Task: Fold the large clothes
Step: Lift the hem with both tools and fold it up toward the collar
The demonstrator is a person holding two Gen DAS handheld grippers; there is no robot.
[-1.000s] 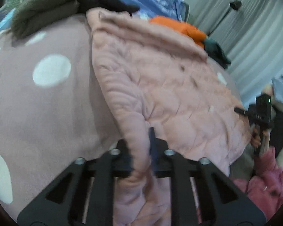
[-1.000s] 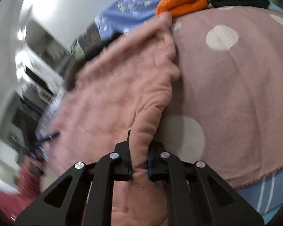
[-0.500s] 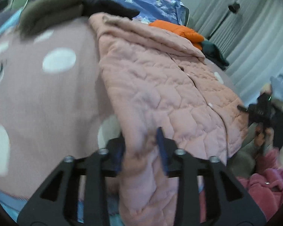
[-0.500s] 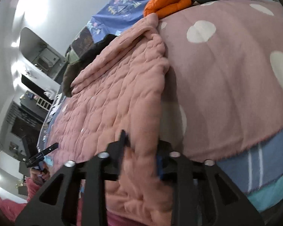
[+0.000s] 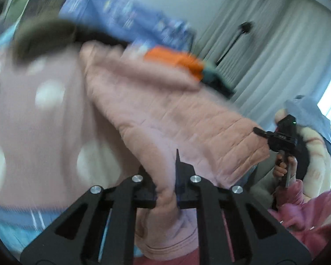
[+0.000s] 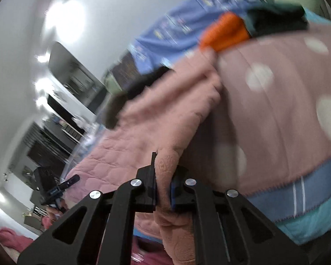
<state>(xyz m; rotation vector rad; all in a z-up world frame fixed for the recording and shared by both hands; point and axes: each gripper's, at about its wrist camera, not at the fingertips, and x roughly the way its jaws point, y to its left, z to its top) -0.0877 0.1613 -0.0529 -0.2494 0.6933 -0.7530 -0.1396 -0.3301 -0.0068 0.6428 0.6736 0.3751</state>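
A large pink quilted jacket (image 5: 165, 110) lies spread on a mauve polka-dot blanket (image 5: 33, 121) on the bed. My left gripper (image 5: 165, 190) is shut on one near edge of the jacket, which bunches between its fingers. My right gripper (image 6: 163, 187) is shut on the other near edge of the jacket (image 6: 165, 132). The near edge is lifted off the bed while the far collar end rests on it. The right gripper also shows in the left wrist view (image 5: 260, 132), and the left gripper in the right wrist view (image 6: 72, 180). Both views are motion-blurred.
Folded clothes lie at the far side of the bed: an orange one (image 5: 174, 59), a dark teal one (image 6: 278, 19) and an olive-brown one (image 5: 42, 37). A blue patterned cover (image 5: 125, 22) lies behind. Grey curtains (image 5: 264, 55) and a lamp stand are at the right. The blanket's near edge (image 6: 298, 190) hangs over blue bedding.
Both grippers have pulled back and up with the jacket's near edge, lifting it off the blanket toward the bed's near side. Each stays shut on the fabric.
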